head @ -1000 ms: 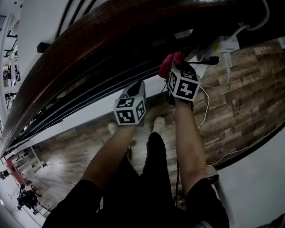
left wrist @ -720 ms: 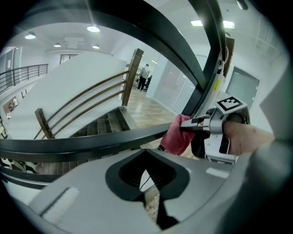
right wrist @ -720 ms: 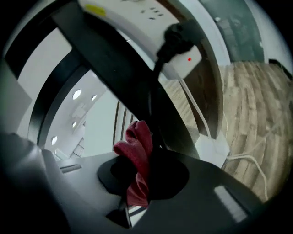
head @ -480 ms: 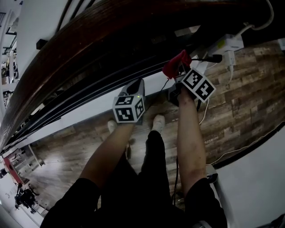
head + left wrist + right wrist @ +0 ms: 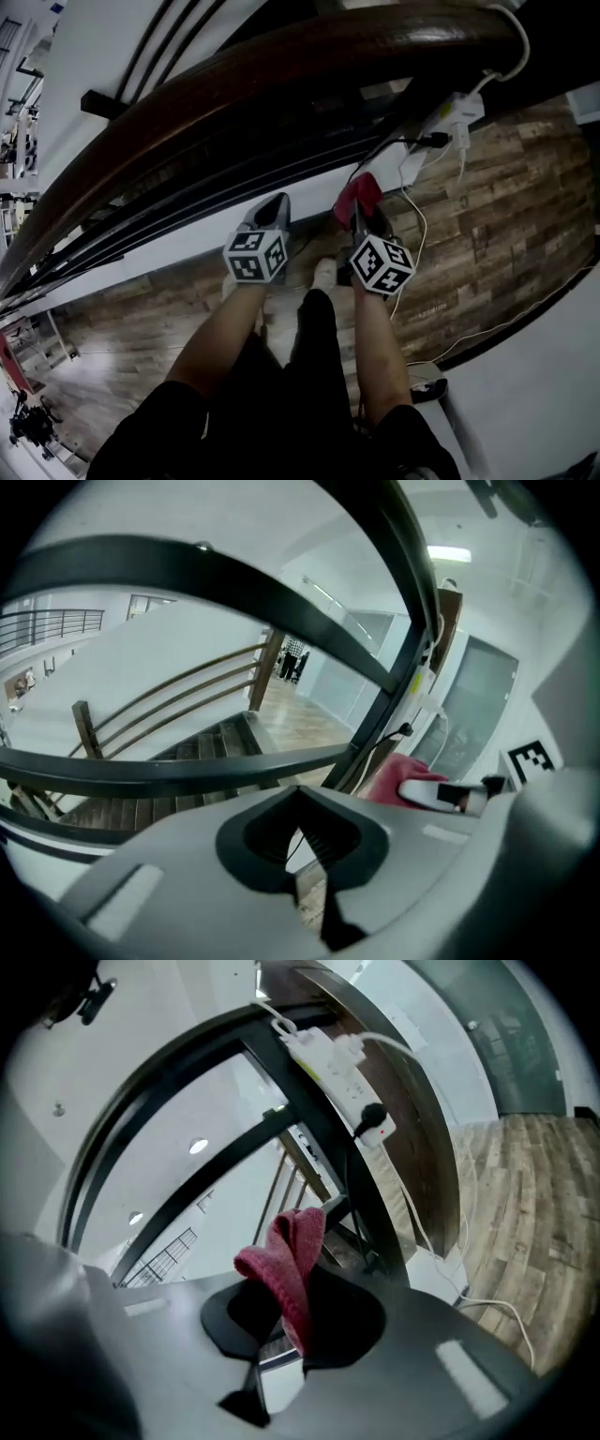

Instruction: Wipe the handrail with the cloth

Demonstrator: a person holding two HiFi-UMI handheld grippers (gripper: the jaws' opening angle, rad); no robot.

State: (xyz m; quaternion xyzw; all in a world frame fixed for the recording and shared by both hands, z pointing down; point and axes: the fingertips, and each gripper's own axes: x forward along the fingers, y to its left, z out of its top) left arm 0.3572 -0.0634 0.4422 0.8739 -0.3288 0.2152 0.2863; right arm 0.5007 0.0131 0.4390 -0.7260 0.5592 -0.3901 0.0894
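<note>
The dark brown wooden handrail (image 5: 281, 70) curves across the top of the head view. Below it, clear of the rail, my right gripper (image 5: 362, 214) is shut on a folded red cloth (image 5: 357, 195). In the right gripper view the cloth (image 5: 286, 1260) sticks up from between the jaws, with black rail bars behind it. My left gripper (image 5: 272, 214) hangs beside it at the left, jaws shut on nothing (image 5: 305, 855). The left gripper view also catches the cloth (image 5: 394, 778) at its right.
Black metal bars (image 5: 234, 178) run under the handrail. A white power strip (image 5: 459, 112) with plugged cables hangs by the post at the right, also seen in the right gripper view (image 5: 342, 1063). Wood-plank floor (image 5: 506, 216), my legs and shoes (image 5: 323, 272) are below.
Both grippers have dropped away from the handrail toward my body. The right one carried the red cloth down with it. The rail now sits lower in the head view.
</note>
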